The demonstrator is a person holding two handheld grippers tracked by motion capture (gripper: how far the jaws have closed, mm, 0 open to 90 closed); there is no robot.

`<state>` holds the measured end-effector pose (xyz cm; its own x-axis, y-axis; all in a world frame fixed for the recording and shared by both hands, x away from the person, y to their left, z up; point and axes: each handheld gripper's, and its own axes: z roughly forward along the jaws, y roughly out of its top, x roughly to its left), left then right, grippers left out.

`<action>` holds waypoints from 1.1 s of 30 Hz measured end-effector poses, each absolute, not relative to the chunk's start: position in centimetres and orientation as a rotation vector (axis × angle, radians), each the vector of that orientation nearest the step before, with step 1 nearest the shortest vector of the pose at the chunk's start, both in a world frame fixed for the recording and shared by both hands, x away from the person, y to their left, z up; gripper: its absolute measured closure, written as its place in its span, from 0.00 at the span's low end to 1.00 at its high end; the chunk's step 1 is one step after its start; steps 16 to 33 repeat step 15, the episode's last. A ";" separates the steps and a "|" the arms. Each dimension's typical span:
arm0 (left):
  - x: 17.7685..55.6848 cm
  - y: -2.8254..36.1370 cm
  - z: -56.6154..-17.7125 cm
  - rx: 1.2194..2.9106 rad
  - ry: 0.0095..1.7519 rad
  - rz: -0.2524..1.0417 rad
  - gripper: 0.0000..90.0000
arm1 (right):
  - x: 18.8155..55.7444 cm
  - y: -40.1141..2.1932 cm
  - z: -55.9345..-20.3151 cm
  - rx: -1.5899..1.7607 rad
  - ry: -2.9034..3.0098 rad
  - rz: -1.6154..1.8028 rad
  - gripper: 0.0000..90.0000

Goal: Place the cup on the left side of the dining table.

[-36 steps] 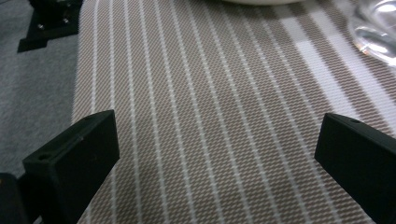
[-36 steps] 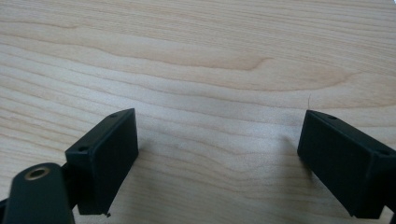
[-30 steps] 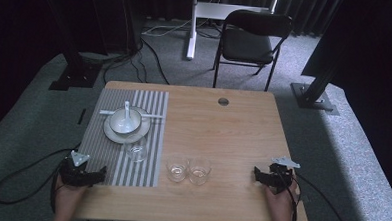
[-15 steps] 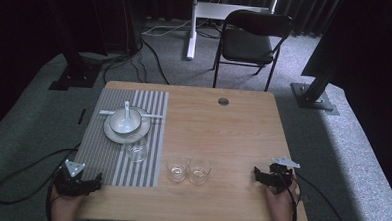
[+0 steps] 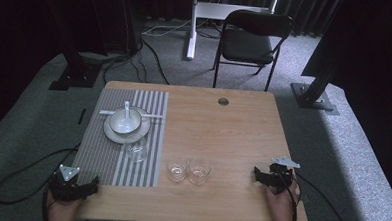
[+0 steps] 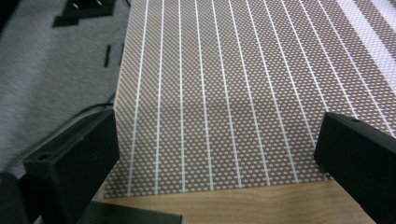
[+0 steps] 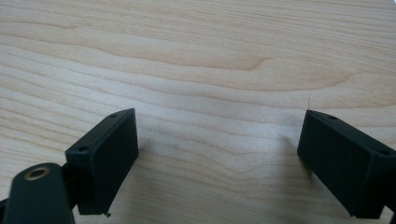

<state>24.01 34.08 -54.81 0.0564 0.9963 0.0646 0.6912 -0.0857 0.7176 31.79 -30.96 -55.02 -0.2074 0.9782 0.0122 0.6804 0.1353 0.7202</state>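
My left gripper [image 5: 91,187] lies at the table's front left corner, open, its jaws over the near edge of a brown-and-white striped placemat [image 5: 107,159]. In the left gripper view the left gripper [image 6: 219,140] has only the placemat [image 6: 224,84] between its wide-apart jaws. My right gripper [image 5: 257,176] rests open near the front right on the wooden table [image 5: 233,137]. In the right gripper view the right gripper [image 7: 219,144] has only bare wood [image 7: 210,60] between its jaws. On the mat stands a plate [image 5: 111,135] with a white bowl [image 5: 125,121] and a spoon [image 5: 127,109].
A clear glass [image 5: 136,149] stands on the mat in front of the plate. Two more glasses [image 5: 177,168] [image 5: 199,170] stand side by side on the wood near the front. A cable hole [image 5: 223,101] marks the far edge. A black chair [image 5: 252,38] stands behind the table.
My left gripper has drawn back toward the table's front left corner. The right gripper and the tableware have stayed where they were.
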 end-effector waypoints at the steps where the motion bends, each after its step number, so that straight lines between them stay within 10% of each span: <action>1: 24.0 34.1 -54.8 1.823 1.691 0.778 0.01 | 31.8 -31.0 -55.0 1.589 1.951 0.841 0.13; 33: 24.1 34.4 -54.9 1.807 1.704 0.734 0.01 | 31.8 -31.0 -55.0 1.589 1.951 0.841 0.13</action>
